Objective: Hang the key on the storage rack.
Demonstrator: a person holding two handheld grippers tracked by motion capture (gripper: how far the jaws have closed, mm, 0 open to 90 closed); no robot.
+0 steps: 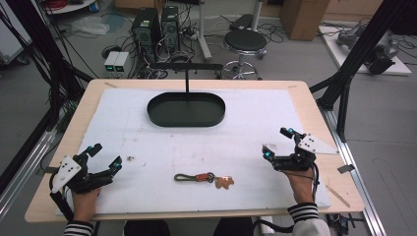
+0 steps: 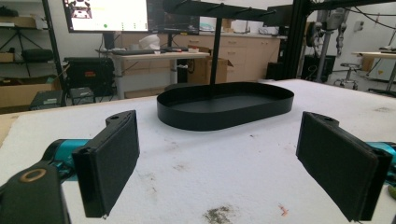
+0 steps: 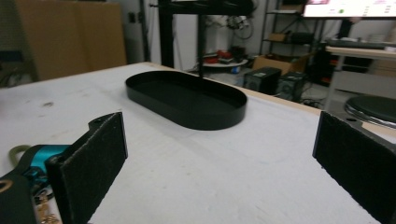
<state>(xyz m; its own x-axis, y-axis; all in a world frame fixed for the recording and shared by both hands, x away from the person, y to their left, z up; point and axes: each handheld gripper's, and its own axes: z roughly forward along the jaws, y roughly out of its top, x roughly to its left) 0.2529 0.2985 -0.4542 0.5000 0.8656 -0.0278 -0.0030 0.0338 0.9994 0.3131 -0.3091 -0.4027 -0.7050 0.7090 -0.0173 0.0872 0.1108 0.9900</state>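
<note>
A keychain [image 1: 204, 179] with a green loop, a red clip and a tan tag lies on the white mat near the table's front edge, between the two hands. My left gripper [image 1: 104, 157] rests at the front left, open, with nothing between its pads [image 2: 112, 163]. At the front right my right gripper [image 1: 276, 142] is open and holds nothing; one of its pads [image 3: 93, 163] stands wide of the other. A black oval tray [image 1: 186, 109] with an upright hanger stand [image 1: 186, 69] sits at the mat's far middle, and appears ahead in both gripper views, tray [image 2: 224, 105], tray [image 3: 187, 98].
The white mat [image 1: 147, 142] covers most of the wooden table [image 1: 314, 113]. Black frame posts [image 1: 354, 54] stand at the table's right and left sides. A stool [image 1: 244, 42] and computer towers [image 1: 155, 27] are on the floor beyond the far edge.
</note>
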